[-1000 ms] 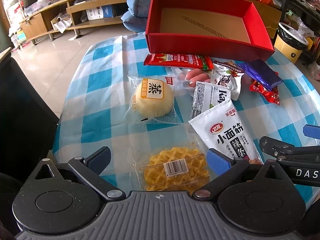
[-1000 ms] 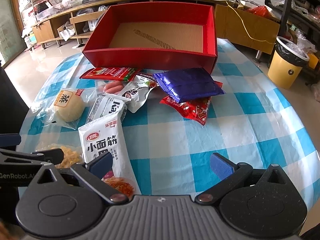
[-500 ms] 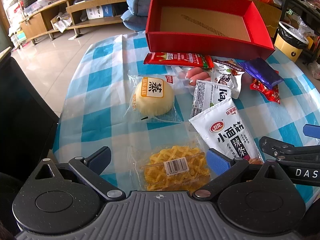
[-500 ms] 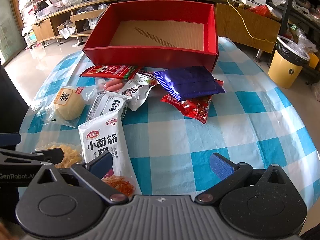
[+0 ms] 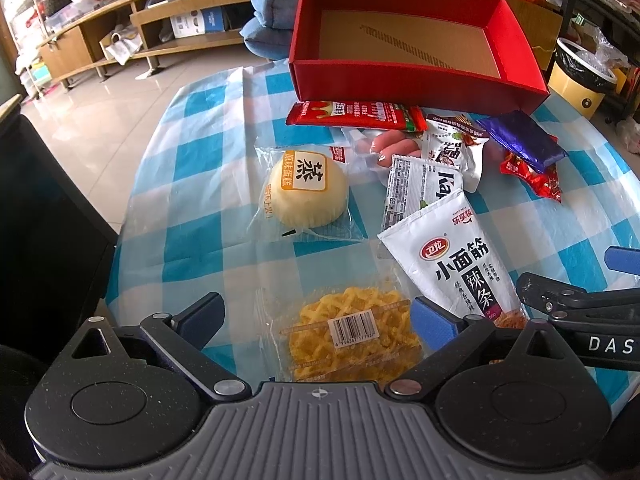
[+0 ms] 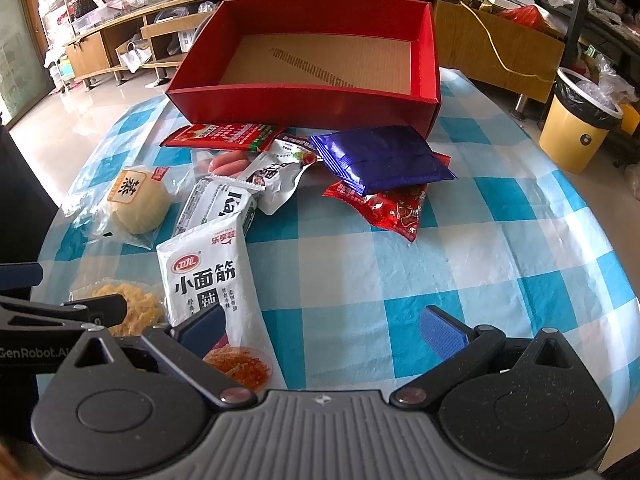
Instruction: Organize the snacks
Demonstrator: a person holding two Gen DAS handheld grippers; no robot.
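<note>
left wrist: hand-held gripper (image 5: 316, 318) spread above noodle pack (image 5: 354, 334).

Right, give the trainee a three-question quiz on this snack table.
1. True or false: the red box already holds snacks.
2. What lies on the red crinkly packet? A) bun B) blue packet C) sausages
3. Fill in: between the open left claw fingers lies the ____ pack.

Key: 1. False, it is empty. 2. B, the blue packet. 3. Noodle pack. The right claw is open too.
</note>
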